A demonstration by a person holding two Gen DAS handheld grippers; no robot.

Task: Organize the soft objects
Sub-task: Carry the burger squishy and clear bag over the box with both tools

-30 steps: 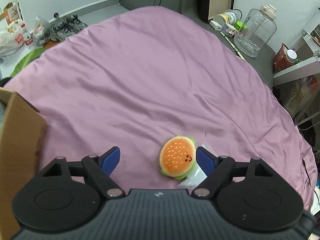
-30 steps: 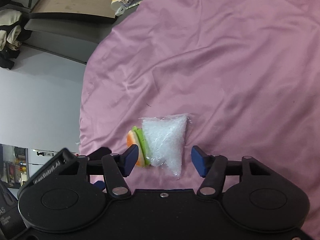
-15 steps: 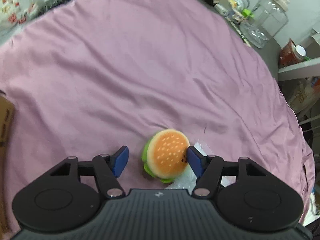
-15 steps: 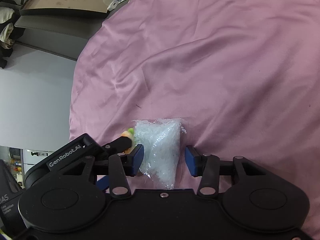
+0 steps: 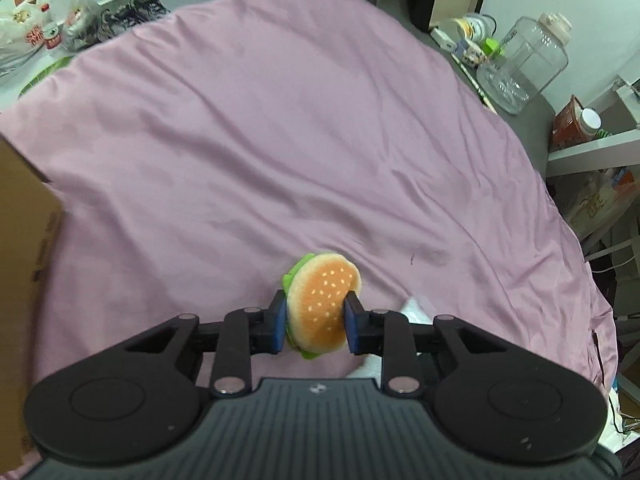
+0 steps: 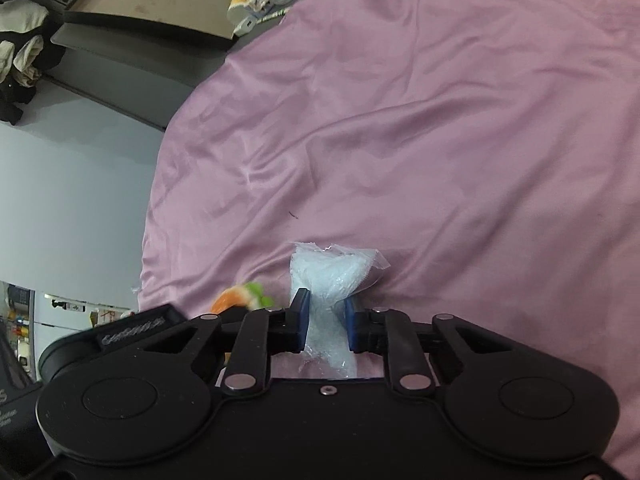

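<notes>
My left gripper (image 5: pixel 315 322) is shut on a plush burger toy (image 5: pixel 322 306), orange bun with green lettuce, held just above the pink bedsheet (image 5: pixel 280 140). The toy also shows at the left of the right wrist view (image 6: pixel 240 296), beside the left gripper's body. My right gripper (image 6: pixel 325 322) is shut on a clear plastic bag of white beads (image 6: pixel 332 280), pinched at its middle, its top fanning out over the pink bedsheet (image 6: pixel 440 140). A corner of the bag (image 5: pixel 416 306) peeks out right of the burger.
A cardboard box (image 5: pixel 20 280) stands at the left edge. A grey desk at the far right holds a clear water jug (image 5: pixel 524 64), cups and a jar. Bags and shoes (image 5: pixel 100 20) lie on the floor beyond the bed. The bed's edge (image 6: pixel 160 200) falls off to the left.
Both grippers closed: the left onto the burger toy, the right onto the bead bag. Both objects now seem lifted slightly off the sheet.
</notes>
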